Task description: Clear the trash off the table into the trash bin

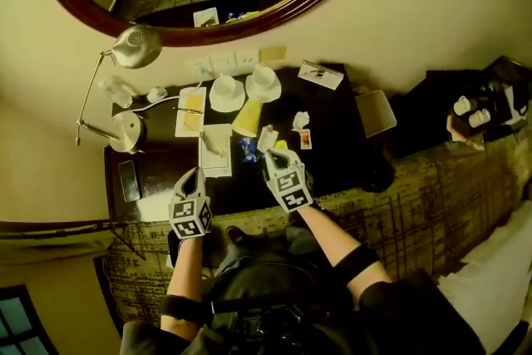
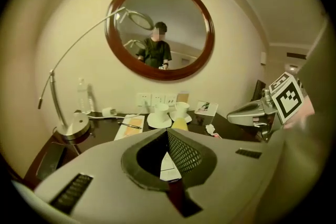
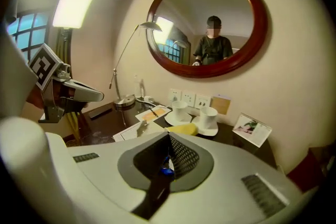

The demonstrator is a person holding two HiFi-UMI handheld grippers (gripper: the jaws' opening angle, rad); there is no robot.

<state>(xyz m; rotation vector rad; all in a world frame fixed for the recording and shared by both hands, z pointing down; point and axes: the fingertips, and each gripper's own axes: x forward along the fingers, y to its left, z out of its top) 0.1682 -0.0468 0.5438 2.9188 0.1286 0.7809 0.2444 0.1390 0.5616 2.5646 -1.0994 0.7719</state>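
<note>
On the dark table (image 1: pixel 341 154) lie bits of trash: a crumpled white paper (image 1: pixel 300 120) (image 2: pixel 210 129), a small red and white packet (image 1: pixel 305 140), a white scrap (image 1: pixel 267 137) and a blue wrapper (image 1: pixel 248 149) (image 3: pixel 167 169). My left gripper (image 1: pixel 193 176) (image 2: pixel 167 132) hovers over the table's front edge, shut and empty. My right gripper (image 1: pixel 271 157) (image 3: pixel 169 136) is shut too, its tip just beside the blue wrapper and the white scrap. I cannot make out a trash bin for certain.
A desk lamp (image 1: pixel 126 131), two white cups on saucers (image 1: pixel 226 92), a yellow cone-shaped thing (image 1: pixel 246 120), papers (image 1: pixel 216 150), a photo card (image 1: pixel 320 74) and a phone (image 1: pixel 129 180) share the table. A round mirror (image 1: pixel 274 8) hangs above. A dark round shape (image 1: pixel 378 173) stands by the table's right end.
</note>
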